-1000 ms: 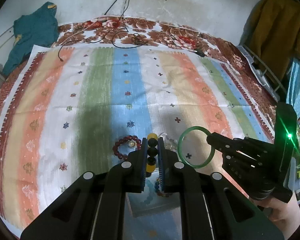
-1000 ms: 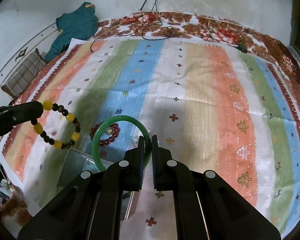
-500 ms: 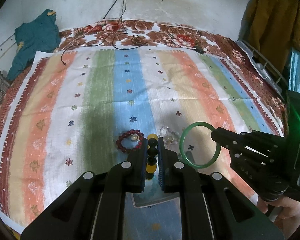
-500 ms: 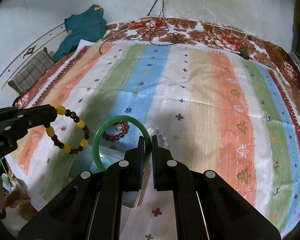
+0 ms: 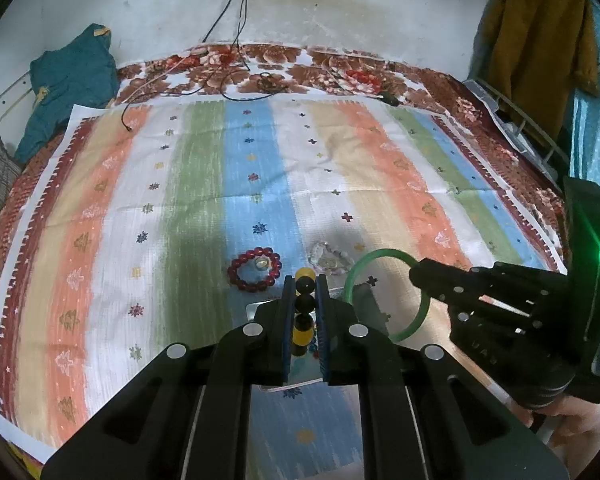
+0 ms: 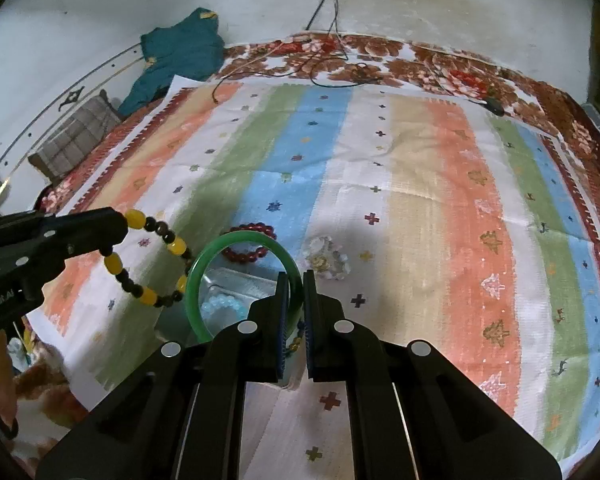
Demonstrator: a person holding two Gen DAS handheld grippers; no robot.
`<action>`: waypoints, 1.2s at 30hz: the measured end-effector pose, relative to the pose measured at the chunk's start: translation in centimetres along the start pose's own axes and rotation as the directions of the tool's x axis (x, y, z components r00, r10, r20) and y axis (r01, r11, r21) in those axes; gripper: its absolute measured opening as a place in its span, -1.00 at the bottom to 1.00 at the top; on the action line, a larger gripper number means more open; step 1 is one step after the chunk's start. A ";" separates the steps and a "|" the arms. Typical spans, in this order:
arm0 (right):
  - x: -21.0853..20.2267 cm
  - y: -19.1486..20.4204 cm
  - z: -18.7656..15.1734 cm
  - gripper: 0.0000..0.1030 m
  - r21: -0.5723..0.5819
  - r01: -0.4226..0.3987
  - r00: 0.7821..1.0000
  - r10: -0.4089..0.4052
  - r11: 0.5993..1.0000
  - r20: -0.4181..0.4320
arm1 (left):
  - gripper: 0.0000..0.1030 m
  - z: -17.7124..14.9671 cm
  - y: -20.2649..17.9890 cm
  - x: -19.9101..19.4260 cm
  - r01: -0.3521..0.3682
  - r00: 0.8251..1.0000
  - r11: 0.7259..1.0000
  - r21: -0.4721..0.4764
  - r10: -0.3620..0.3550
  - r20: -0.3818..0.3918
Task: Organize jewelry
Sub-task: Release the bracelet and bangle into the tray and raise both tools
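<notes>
My left gripper (image 5: pixel 304 280) is shut on a yellow-and-black bead bracelet (image 5: pixel 304 300), which hangs from its tip in the right wrist view (image 6: pixel 156 258). My right gripper (image 6: pixel 296 276) is shut on a green bangle (image 6: pixel 240 276), seen from the side in the left wrist view (image 5: pixel 380 292). Both hang above a clear tray (image 6: pixel 236 280) holding a pale blue bead bracelet (image 6: pixel 224 304). Just beyond the tray, a dark red bead bracelet (image 5: pixel 255 269) and a clear crystal bracelet (image 5: pixel 330 258) lie on the striped cloth (image 5: pixel 180 200).
The cloth covers a floral bedspread (image 5: pixel 340 72). Cables (image 5: pixel 236 60) trail from the wall onto it. A teal garment (image 5: pixel 72 80) lies at the far left, a brown coat (image 5: pixel 540 40) hangs at the right. A hand (image 5: pixel 580 424) holds the right gripper.
Both grippers have drawn back toward the near edge of the cloth with their bracelets still held. The tray now sits further under them and more of the wall shows.
</notes>
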State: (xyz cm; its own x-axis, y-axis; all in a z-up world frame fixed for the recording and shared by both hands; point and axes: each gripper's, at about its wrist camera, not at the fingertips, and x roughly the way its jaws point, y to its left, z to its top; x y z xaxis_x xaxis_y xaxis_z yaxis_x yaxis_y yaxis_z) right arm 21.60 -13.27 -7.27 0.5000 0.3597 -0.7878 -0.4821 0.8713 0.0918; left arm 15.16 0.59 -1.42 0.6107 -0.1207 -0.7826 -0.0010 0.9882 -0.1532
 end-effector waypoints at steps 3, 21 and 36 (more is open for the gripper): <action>0.3 0.3 -0.2 -0.82 -0.006 -0.049 0.999 0.049 0.999 -0.024 | -0.82 -0.3 -0.3 -0.2 0.006 1.000 1.000 -0.004 -0.006 0.001; 1.7 -1.9 -0.2 -0.07 0.066 -0.014 0.995 0.020 0.998 -0.093 | -0.14 -0.4 3.5 1.9 -0.107 0.992 0.989 -0.099 0.099 -0.079; 3.6 -3.4 1.0 0.26 0.080 0.042 0.992 -0.032 0.996 -0.119 | 0.43 0.4 5.4 3.6 -0.143 0.987 0.980 -0.140 0.131 -0.089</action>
State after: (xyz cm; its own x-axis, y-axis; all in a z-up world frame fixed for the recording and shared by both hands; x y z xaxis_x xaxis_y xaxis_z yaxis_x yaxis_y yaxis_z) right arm 25.70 -14.60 -9.83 0.4261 0.2891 -0.8573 -0.4014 0.9096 0.1073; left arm 17.65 5.54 -4.79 0.5323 0.0022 -0.8466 -0.1993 0.9722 -0.1228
